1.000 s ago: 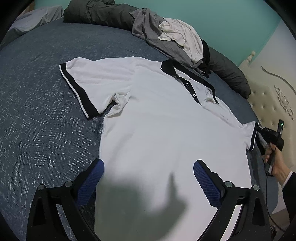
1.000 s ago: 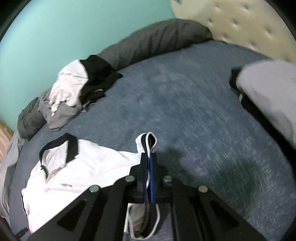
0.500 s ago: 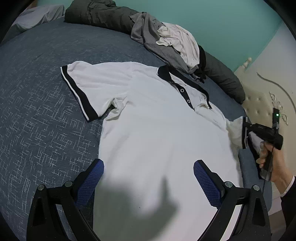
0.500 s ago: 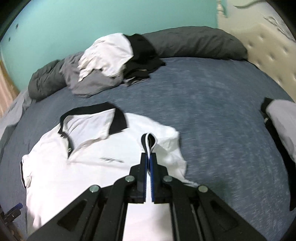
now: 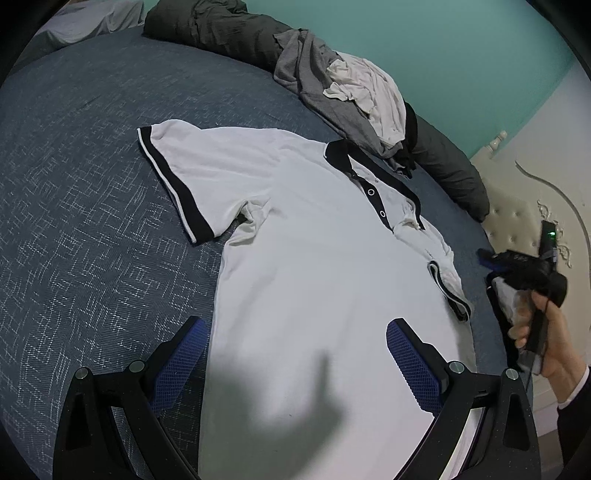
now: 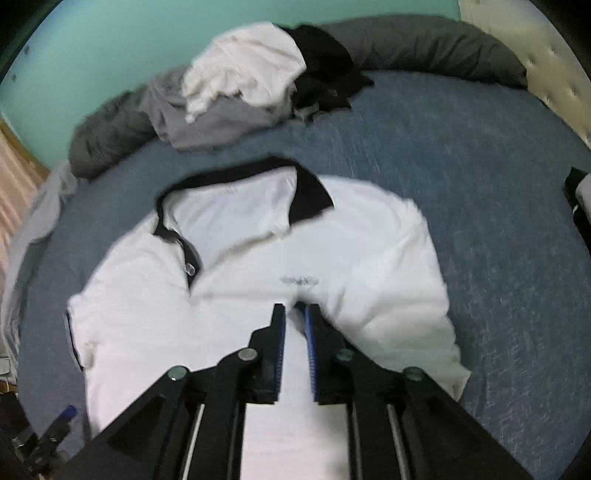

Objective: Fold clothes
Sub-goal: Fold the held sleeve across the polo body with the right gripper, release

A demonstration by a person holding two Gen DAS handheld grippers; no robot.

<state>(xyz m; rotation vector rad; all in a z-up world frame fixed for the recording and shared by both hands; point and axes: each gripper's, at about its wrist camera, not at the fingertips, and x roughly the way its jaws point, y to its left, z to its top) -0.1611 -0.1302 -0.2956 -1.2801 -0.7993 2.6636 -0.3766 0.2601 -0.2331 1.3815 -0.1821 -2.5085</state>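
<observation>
- On my left the blue bedspread (image 5: 74, 229) is bare cloth, and the white polo shirt (image 5: 314, 258) lies face up across the middle of it, collar toward the far wall.
- Its left sleeve (image 5: 177, 184) is spread flat with the black cuff showing; that cuff band looks the firmest place to pinch.
- My left gripper (image 5: 295, 365) hovers over the lower body of the shirt, jaws wide apart, holding nothing.
- I judge the fabric light, soft and limp: it will sag and wrinkle, so I would lift by hems or seams, not mid-panel.
- Beyond the collar sits a pile of clothes (image 5: 354, 92) against a dark bolster (image 5: 221, 29).
- The right sleeve (image 5: 448, 288) is folded inward onto the chest.
- My right gripper (image 6: 295, 310) sits over the shirt with jaws slightly parted, gripping nothing that I can see.
</observation>
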